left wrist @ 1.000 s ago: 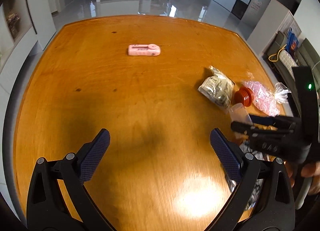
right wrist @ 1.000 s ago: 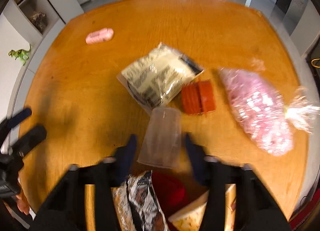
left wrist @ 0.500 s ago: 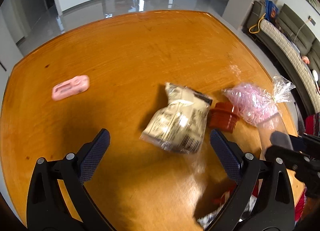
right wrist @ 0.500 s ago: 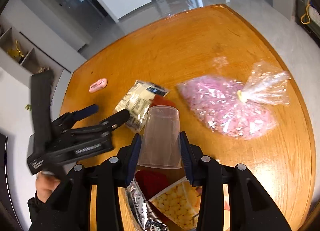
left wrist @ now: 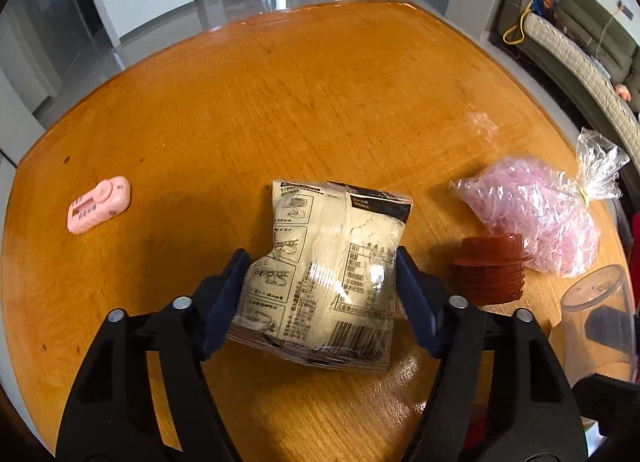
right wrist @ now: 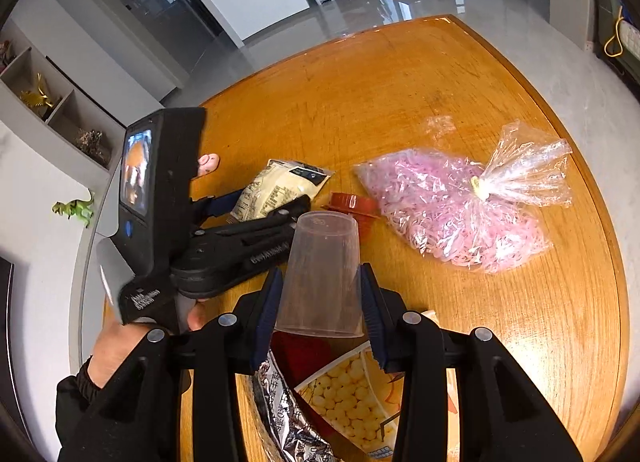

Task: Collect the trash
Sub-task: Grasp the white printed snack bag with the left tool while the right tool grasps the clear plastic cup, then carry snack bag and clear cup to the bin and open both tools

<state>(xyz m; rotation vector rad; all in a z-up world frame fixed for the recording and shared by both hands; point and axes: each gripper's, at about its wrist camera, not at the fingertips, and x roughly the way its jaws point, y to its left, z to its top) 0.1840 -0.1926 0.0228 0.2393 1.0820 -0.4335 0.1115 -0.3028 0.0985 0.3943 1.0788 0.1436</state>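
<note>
The left tool (left wrist: 320, 294) is closing around a white packet (left wrist: 332, 274) lying on the surface (left wrist: 320, 109), its pads touching both sides, while the right tool (right wrist: 320, 302) grips a clear cup (right wrist: 322, 274).

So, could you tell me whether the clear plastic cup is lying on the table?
No, the right gripper holds the clear plastic cup above the table.
</note>
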